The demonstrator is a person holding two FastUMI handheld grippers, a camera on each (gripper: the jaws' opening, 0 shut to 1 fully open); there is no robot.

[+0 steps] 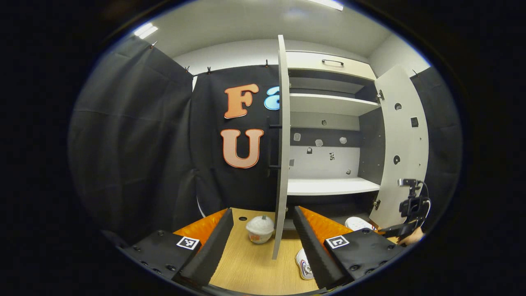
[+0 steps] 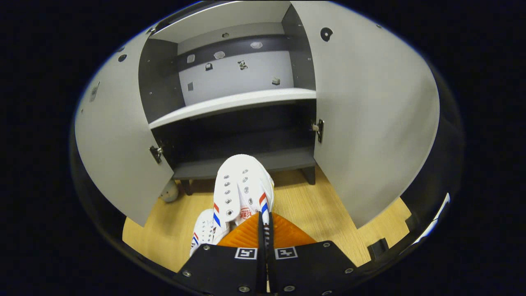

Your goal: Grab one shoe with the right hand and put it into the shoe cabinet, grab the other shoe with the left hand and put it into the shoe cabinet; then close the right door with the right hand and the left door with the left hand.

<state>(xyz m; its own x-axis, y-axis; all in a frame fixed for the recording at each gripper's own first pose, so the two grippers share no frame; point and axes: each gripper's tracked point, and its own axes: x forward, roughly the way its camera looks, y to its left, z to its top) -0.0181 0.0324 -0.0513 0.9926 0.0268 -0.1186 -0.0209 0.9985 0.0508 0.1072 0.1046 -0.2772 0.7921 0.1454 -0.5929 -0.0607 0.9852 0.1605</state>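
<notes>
My right gripper is shut on the heel rim of a white shoe with red and blue stripes, its toe pointing at the cabinet's dark bottom shelf. The other white shoe lies on the wooden floor just left of it. Both cabinet doors stand open: the left door and the right door. In the left gripper view my left gripper is open and holds nothing. It faces the left door's edge, with the second shoe beside its right finger. Farther off, the right gripper carries the first shoe.
A white lidded cup stands on the floor by the foot of the left door. White shelves sit higher in the cabinet, with a drawer on top. Black cloth walls close the booth on the left.
</notes>
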